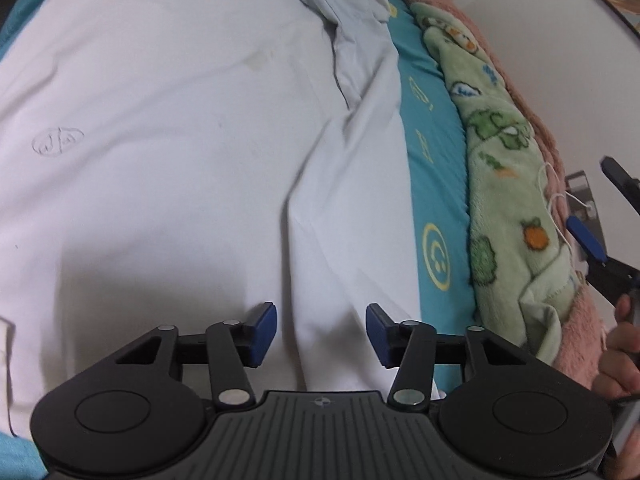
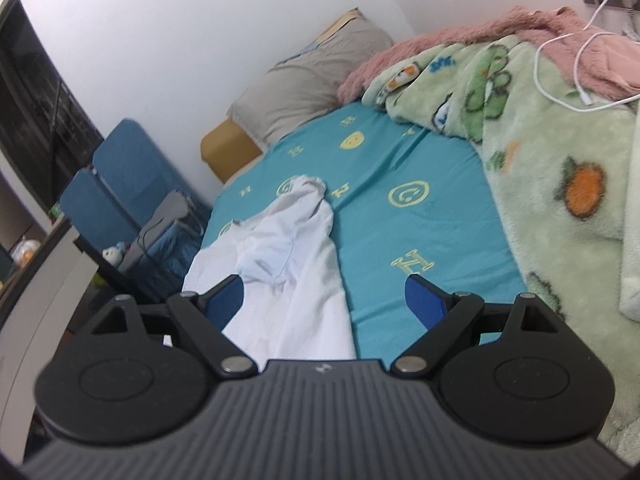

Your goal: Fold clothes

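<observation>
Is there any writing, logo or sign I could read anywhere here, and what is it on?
"H": yellow block letter printed on the teal bedsheet, repeated smaller across it.
Smiley faces in yellow rings: signs on the same sheet, no words.
Small outlined emblem on the white garment: too faint to read.
Tiny mark on each tool's black body: too small to read.
Green blanket: cartoon pictures only, its blue marks blurred.

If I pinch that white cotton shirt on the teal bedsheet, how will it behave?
The white cotton shirt is probably floppy: it lies creased and folded. Likely light; it should drape and drag across the teal bedsheet.
</observation>
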